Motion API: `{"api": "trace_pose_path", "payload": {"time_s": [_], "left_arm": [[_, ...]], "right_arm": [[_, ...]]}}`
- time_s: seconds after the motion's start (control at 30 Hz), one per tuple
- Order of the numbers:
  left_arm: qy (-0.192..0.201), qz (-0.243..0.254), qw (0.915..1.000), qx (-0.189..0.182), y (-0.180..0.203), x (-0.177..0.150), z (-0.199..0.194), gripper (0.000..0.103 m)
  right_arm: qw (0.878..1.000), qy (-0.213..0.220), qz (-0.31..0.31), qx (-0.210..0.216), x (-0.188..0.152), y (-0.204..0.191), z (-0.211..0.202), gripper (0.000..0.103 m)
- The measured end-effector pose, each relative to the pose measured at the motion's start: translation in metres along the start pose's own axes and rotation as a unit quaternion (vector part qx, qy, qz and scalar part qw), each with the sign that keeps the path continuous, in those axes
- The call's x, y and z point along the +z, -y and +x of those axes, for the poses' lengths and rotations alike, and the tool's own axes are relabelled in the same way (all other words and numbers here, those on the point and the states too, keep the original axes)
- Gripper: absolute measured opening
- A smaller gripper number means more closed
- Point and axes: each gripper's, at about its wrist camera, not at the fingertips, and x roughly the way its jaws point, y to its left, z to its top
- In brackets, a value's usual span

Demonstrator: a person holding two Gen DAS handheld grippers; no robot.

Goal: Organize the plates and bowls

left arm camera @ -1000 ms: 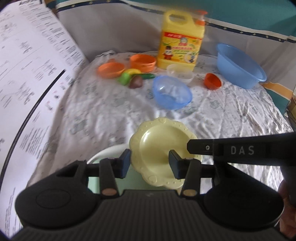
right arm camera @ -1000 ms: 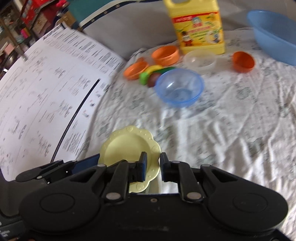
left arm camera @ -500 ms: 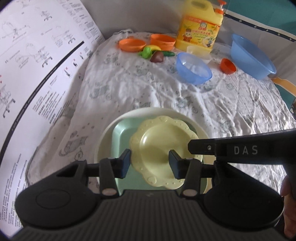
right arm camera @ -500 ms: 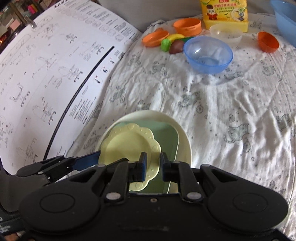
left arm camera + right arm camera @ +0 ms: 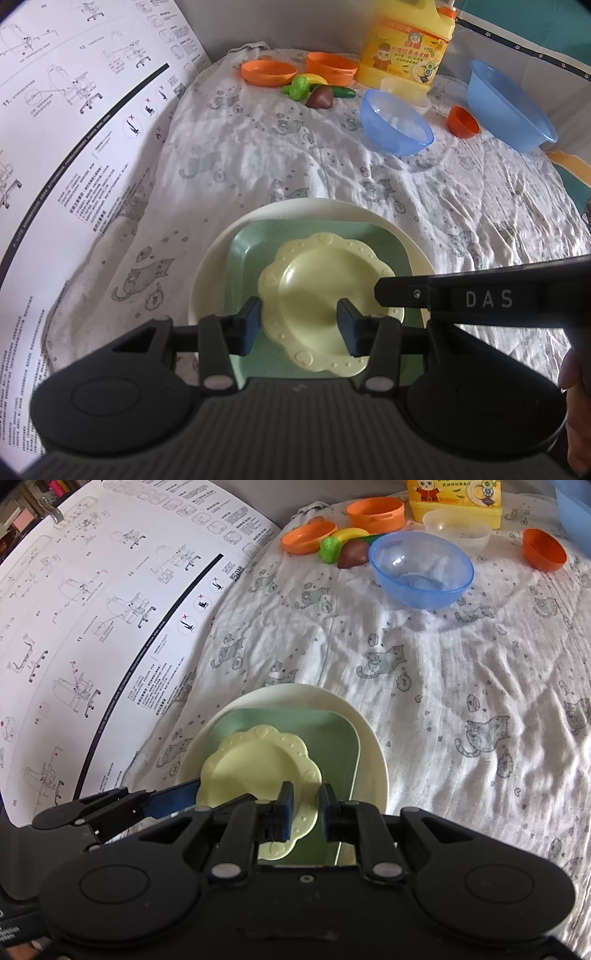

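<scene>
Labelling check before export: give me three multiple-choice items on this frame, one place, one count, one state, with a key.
1. The scalloped pale-yellow plastic plate is over:
A. the green square plate
B. bare cloth
C. the translucent blue bowl

2. Plates in the near stack, round cream plate at the bottom:
A. one
B. two
C. three

3. The right gripper is:
A. wide open, empty
B. shut on the yellow plate's rim
C. holding a bowl

Key: 1 A, green shows around it. 2 C, yellow, green and cream are all visible. 3 B, its fingers pinch the rim.
</scene>
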Motion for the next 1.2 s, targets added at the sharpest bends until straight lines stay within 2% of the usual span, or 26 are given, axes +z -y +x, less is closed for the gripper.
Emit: {"api": "trace_pose_path", "payload": {"time_s": [0.1, 0.2, 0.33, 0.57, 0.7, 0.83, 1.2], "left_arm": [[-0.002, 0.000, 1.0000, 0.002, 0.000, 0.000, 0.003, 0.046], [0.009, 0.001, 0.9999, 0.010, 0.000, 0.001, -0.001, 0.066], [0.033, 0.002, 0.9992, 0.025, 0.000, 0.005, -0.011, 0.082], [0.044, -0.006, 0.9984, 0.035, -0.001, 0.007, -0.019, 0.100], [0.039, -0.011, 0.9985, 0.037, -0.002, 0.005, -0.021, 0.103], [0.035, -0.014, 0.9986, 0.038, -0.001, 0.005, -0.023, 0.103], [0.022, -0.015, 0.9984, 0.051, 0.008, 0.010, -0.023, 0.103]], "right_arm": [[1.000, -0.002, -0.004, 0.002, 0.001, -0.001, 0.003, 0.018], [1.000, 0.010, -0.026, -0.009, 0.002, -0.005, -0.001, 0.038], [0.997, 0.044, -0.054, -0.021, 0.003, -0.010, -0.015, 0.069], [0.995, 0.067, -0.062, -0.026, 0.004, -0.006, -0.030, 0.086], [0.995, 0.072, -0.057, -0.027, 0.001, -0.004, -0.035, 0.099], [0.996, 0.073, -0.052, -0.024, -0.002, -0.002, -0.040, 0.103], [0.996, 0.084, -0.019, -0.022, -0.004, 0.017, -0.048, 0.103]]}}
